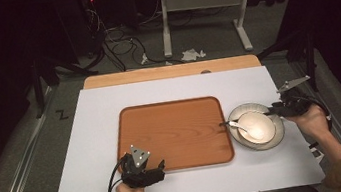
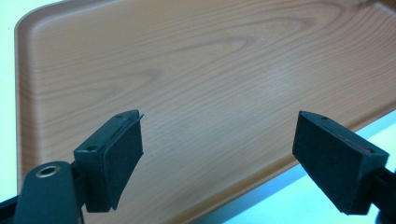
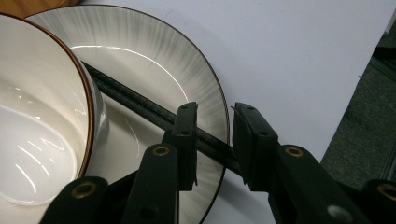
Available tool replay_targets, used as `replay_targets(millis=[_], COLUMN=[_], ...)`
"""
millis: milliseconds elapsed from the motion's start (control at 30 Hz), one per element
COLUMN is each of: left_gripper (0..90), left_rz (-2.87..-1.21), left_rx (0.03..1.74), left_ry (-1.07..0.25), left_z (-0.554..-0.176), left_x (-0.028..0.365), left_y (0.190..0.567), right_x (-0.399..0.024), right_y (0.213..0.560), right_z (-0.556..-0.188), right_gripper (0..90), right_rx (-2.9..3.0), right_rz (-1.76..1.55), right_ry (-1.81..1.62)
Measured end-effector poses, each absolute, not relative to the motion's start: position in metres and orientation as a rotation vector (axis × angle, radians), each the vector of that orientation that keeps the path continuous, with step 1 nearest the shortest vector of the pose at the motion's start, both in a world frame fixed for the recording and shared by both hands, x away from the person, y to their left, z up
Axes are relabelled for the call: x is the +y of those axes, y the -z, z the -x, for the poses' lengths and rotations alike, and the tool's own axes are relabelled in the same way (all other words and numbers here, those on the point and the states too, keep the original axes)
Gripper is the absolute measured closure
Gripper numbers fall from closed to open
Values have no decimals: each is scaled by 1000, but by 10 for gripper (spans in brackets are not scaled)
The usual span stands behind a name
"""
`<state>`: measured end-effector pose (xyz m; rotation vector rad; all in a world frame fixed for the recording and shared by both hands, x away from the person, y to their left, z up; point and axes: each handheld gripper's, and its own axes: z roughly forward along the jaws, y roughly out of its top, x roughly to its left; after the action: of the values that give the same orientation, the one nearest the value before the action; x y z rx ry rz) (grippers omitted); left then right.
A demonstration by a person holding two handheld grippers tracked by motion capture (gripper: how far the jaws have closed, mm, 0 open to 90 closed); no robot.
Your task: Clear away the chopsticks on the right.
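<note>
A: What do we have in our right gripper (image 3: 214, 140)?

B: Its jaws sit on both sides of the chopsticks (image 3: 140, 105). They look closed on them, but we can't be sure they pinch tight.

A: Where are the chopsticks?

B: They lie across the plate (image 1: 277, 134), just behind the bowl (image 1: 258, 125). A spoon (image 1: 244, 128) rests in the bowl. The tray (image 1: 172, 126) is just left of the plate.

A: How will they feel?

B: Light, stiff and thin, we think. Smooth too, so they may slip or roll. We should hold both near the thick end, past the plate's rim.

A: And our left gripper (image 2: 217, 154)?

B: Wide open, holding nothing, over the tray's near edge.
</note>
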<state>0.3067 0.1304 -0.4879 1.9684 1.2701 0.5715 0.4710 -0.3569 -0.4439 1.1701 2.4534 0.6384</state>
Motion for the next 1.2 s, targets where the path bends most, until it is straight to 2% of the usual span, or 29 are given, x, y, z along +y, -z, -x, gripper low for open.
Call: replay_targets(millis=[467,633,867,1200], left_gripper=[164,164,164,164], left_rz=[-1968,-1971,-1974,-1976], left_rx=[1267,1269,1266,1258], left_ry=[-559,-558,-556,-560], left_z=[-305,-305,-305,-304], left_x=[131,130,130,129], left_y=[487,488,488,488], right_x=[-348,-346,-345,-347], right_y=[449,449,450,455], right_z=[-485,-486,-486,-487], right_gripper=[700,745,748,812], right_rx=[2504,2528,2544,2553], right_rz=[-1184,-1174,-1166,-1161], right_ry=[-554,-547,-545,-534])
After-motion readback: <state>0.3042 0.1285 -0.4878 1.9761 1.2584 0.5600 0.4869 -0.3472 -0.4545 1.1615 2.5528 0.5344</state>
